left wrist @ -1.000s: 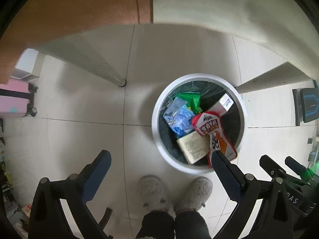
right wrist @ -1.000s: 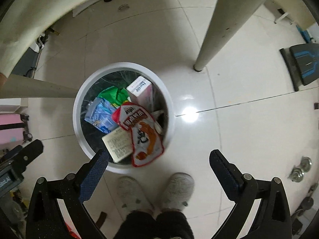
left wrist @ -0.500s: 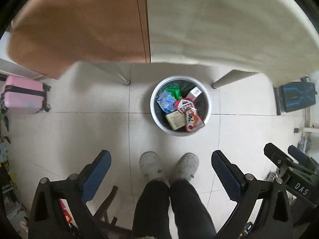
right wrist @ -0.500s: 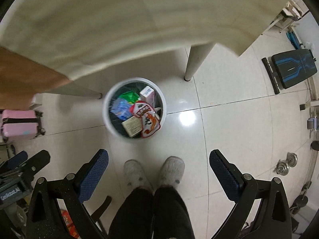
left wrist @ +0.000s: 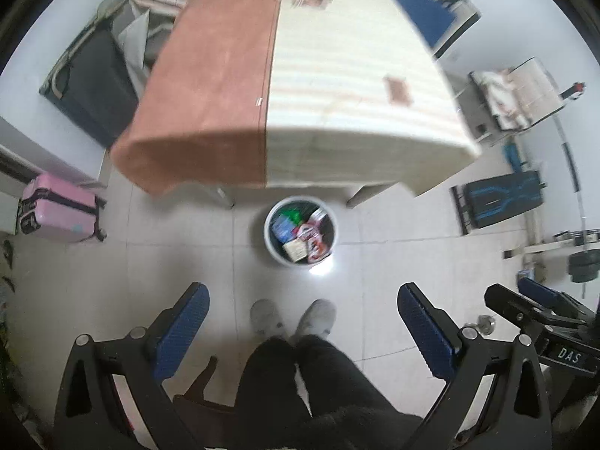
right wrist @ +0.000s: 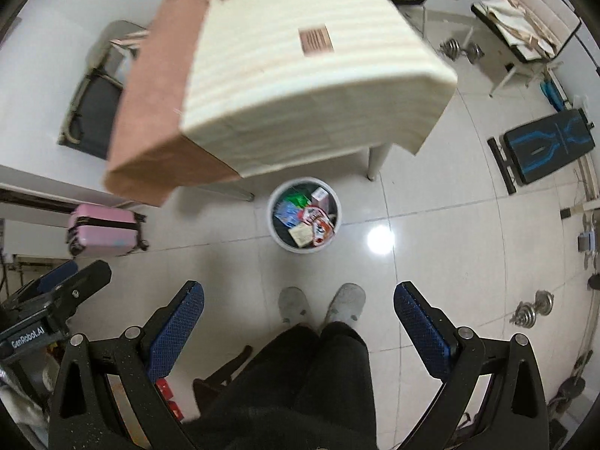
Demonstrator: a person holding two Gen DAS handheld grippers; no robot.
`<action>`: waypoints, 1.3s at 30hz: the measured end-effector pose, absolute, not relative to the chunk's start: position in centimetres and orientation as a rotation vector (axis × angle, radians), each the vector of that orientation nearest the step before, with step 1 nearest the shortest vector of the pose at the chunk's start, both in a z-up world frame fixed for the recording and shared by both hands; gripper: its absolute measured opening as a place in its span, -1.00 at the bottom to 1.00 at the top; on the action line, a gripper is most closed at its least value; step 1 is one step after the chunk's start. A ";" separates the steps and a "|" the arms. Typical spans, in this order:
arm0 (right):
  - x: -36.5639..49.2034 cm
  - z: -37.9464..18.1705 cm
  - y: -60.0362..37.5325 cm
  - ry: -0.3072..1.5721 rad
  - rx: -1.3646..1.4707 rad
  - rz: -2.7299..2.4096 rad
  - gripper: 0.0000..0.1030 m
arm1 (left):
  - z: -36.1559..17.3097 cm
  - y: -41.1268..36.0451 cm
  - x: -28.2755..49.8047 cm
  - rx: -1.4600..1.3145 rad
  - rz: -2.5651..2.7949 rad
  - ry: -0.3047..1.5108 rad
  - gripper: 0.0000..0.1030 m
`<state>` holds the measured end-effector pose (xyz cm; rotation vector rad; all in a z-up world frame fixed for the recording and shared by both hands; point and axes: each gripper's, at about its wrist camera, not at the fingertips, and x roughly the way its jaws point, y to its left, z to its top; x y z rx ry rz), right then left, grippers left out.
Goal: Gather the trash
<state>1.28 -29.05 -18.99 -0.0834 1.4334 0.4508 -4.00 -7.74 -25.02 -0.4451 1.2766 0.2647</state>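
the white tiled floor (left wrist: 180, 255) fills most of both views, and on it stands the desk (left wrist: 337, 75), covered half in a brown cloth and half in a cream striped cloth. the white trash bin (left wrist: 268, 242) is the landmark: it sits on the floor just in front of the desk's near edge, between two of the desk legs. well to the left of the bin a pink suitcase (left wrist: 56, 213) stands by the wall, and well to the right of the bin lies a black bench with blue markings (right wrist: 547, 144). near the bin on the viewer's side are the person's two grey slippers (right wrist: 322, 303), toes towards the bin, with dark trouser legs above them. inside the bin the trash (left wrist: 300, 230) is piled: a green packet, a blue packet, a red and white pouch, a beige box and a white carton, all touching one another; the print on them is too small to read. the left gripper (left wrist: 302, 332) hangs high above the floor, well apart from the bin, its jaws spread wide with nothing between them. the right gripper (right wrist: 298, 328) hangs beside it at much the same height, jaws likewise spread wide and holding nothing.
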 end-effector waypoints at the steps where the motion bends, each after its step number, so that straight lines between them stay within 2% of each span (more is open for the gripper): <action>1: 1.1 -17.8 -29.2 1.425 -0.079 0.458 0.99 | -24.0 -7.8 -4.2 -0.450 0.253 1.262 1.00; 8: -1.1 -8.8 -29.7 1.378 -0.021 0.548 0.99 | -18.3 -8.4 -5.8 -0.506 0.175 1.188 1.00; 15: -3.3 -4.1 -29.1 1.343 -0.021 0.629 1.00 | -14.2 -8.4 -7.6 -0.565 0.120 1.131 1.00; 39: -5.0 0.1 -27.5 1.329 -0.063 0.700 1.00 | -10.3 -7.6 -11.0 -0.580 0.111 1.080 1.00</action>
